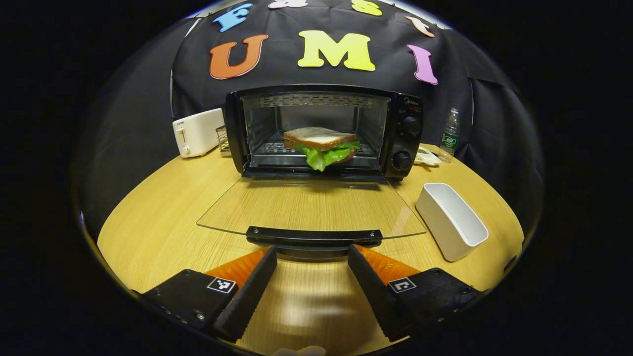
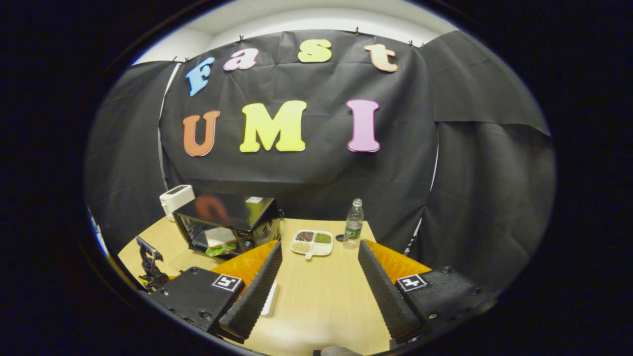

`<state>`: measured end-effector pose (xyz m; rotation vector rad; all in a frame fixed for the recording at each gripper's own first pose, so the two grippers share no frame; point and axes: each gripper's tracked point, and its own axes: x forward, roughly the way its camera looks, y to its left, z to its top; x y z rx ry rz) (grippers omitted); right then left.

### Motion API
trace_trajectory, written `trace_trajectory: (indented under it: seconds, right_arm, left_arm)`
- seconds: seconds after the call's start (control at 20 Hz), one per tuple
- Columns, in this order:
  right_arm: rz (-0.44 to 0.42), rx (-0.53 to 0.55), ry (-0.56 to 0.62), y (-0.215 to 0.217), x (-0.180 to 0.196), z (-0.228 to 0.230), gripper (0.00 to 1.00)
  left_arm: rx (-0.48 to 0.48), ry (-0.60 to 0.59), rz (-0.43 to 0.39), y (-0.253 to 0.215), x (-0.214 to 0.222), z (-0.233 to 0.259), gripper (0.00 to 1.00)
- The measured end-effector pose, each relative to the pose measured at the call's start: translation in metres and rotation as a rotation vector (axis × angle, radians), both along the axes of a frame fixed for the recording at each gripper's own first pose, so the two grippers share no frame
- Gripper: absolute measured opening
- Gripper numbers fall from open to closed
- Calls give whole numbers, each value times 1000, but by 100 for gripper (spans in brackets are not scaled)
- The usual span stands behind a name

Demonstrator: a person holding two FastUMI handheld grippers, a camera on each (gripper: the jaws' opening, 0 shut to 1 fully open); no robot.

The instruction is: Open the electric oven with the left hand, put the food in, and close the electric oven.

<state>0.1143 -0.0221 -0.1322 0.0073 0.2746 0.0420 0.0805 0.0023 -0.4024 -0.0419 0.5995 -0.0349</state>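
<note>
The electric oven [image 1: 321,131] stands on the round wooden table [image 1: 163,222] with its glass door [image 1: 311,205] folded down flat; the sandwich [image 1: 321,146] sits on the rack inside, lettuce hanging over the front edge; the left gripper [image 1: 312,259] is spread wide just before the door's handle [image 1: 314,236], gripping nothing; a white tray [image 1: 451,220] lies beside the door, a toaster [image 1: 198,131] to the oven's other side; the right gripper [image 2: 320,277] hovers parted and empty above the table, near a sectioned dish [image 2: 312,242] and a water bottle [image 2: 353,223].

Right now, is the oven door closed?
No. In the left gripper view the glass door lies folded down flat, with the sandwich visible on the rack inside the oven.
</note>
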Motion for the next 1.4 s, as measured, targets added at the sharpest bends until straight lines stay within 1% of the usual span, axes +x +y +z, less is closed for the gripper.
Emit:
trace_trajectory:
  seconds: [0.4, 0.55, 0.6, 0.65, 0.75, 0.8, 0.85, 1.05, 1.15, 1.2, 1.25, 1.3, 1.35, 1.4]
  right_arm:
    - [17, 13, -22, 1, 9, 17, 99]
    - [21, 27, -32, 3, 12, 24, 99]
    - [20, 28, -39, 2, 12, 27, 96]
    - [20, 27, -44, 1, 12, 29, 99]
    - [18, 35, -50, 1, 13, 33, 99]
    - [15, 37, -51, 1, 13, 34, 96]
    - [12, 40, -50, -1, 13, 33, 95]
    - [-3, 54, -51, -3, 14, 33, 96]
    - [-10, 56, -52, -4, 15, 35, 95]
    - [-16, 56, -51, -6, 14, 36, 96]
    - [-23, 56, -53, -7, 14, 37, 96]
    - [-26, 54, -55, -8, 14, 38, 96]
    - [-30, 50, -56, -9, 14, 39, 96]
    - [-33, 45, -57, -11, 13, 40, 96]
  left_arm:
    - [6, 10, -6, 1, 2, 18, 95]
    - [-20, -3, 3, 1, 8, 35, 95]
    - [-22, -13, 3, 2, 10, 43, 95]
    - [-20, -23, 0, 1, 14, 51, 95]
    - [-19, -61, -8, 2, 24, 72, 95]
    - [-27, -72, -13, 0, 30, 80, 95]
    - [-36, -70, -10, -1, 34, 86, 94]
    - [-18, -115, -16, -3, 60, 117, 96]
    - [-11, -118, -19, -2, 75, 123, 97]
    - [-9, -135, -20, -1, 84, 127, 89]
    - [-6, -138, -22, -1, 94, 128, 99]
    - [-7, -133, -21, 0, 99, 130, 89]
    - [-15, -141, -16, 0, 107, 131, 98]
    - [-14, -150, -15, 0, 116, 134, 98]
